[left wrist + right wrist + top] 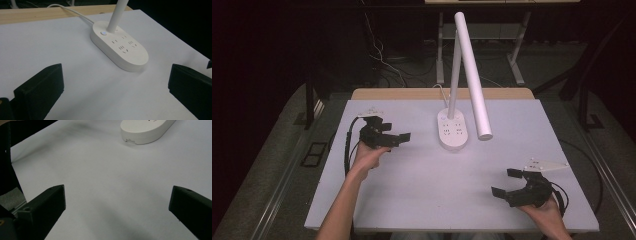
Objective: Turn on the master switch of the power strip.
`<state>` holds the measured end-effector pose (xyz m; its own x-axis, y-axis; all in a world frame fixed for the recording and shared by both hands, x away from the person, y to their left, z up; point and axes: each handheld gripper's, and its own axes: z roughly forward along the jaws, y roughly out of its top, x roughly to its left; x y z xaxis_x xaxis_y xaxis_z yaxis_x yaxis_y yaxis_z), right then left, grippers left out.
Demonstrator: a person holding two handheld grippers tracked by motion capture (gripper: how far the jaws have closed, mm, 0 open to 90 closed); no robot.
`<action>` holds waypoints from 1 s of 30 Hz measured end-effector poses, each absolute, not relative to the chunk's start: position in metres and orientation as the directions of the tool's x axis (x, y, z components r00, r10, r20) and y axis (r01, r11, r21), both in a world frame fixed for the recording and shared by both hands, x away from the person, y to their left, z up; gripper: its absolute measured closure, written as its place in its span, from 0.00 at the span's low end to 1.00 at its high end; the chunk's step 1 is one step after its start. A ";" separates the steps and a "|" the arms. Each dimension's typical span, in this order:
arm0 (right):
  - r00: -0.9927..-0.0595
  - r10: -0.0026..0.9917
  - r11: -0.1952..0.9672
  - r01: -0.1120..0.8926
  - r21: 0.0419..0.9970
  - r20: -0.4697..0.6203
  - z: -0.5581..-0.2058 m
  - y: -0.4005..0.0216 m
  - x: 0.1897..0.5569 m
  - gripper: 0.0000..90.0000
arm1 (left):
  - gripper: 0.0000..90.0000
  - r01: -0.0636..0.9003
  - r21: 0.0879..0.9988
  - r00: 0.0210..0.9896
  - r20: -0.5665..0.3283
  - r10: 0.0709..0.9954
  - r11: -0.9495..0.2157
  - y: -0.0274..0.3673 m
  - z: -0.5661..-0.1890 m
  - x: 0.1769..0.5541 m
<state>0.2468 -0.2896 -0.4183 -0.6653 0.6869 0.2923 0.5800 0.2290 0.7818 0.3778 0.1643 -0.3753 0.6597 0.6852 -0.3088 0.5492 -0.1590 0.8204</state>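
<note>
Desk lamp (460, 75), white, stands at the far middle of the white table (412, 190). Its oval base (120, 48) doubles as a power strip with socket slots on top and a small round button (103, 33) beside the foot of the stem. A thin stem (454, 75) rises from the base; a long tubular head (472, 75) slants down to the right from the top joint. A white cord (72, 12) runs off the far edge.

Handling, as judged: hard smooth plastic, stiff, likely slippery under the jaws. Weight probably sits in the base, so the top would tip if pushed hard. The head probably pivots at its joint. The stem or the tube is narrow enough to clamp; the base looks too wide and is better pressed on than gripped.

Left gripper (399, 137): near the base's left side, aimed right at it, jaws spread wide, holding nothing. Forearm angles in from the near left.

Right gripper (508, 184): near right of the table, well apart from the lamp, jaws wide open, empty, pointing left and away.
</note>
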 end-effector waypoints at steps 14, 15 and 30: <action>-0.668 0.685 0.231 0.578 0.783 0.291 -0.418 -0.289 0.247 0.00 | 0.00 0.527 0.829 0.679 -0.280 0.679 -0.185 0.171 -0.387 0.336; -0.668 0.685 0.231 0.577 0.783 0.290 -0.418 -0.289 0.247 0.00 | 0.00 0.531 0.828 0.675 -0.286 0.680 -0.178 0.171 -0.388 0.333; -0.666 0.686 0.232 0.583 0.779 0.294 -0.419 -0.287 0.246 0.00 | 0.00 0.525 0.831 0.678 -0.276 0.681 -0.186 0.179 -0.410 0.279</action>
<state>0.2464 -0.2870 -0.4188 -0.6659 0.6858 0.2938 0.5827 0.2322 0.7788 0.2793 0.1793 -0.4099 0.6779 0.6813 -0.2763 0.5251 -0.1855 0.8306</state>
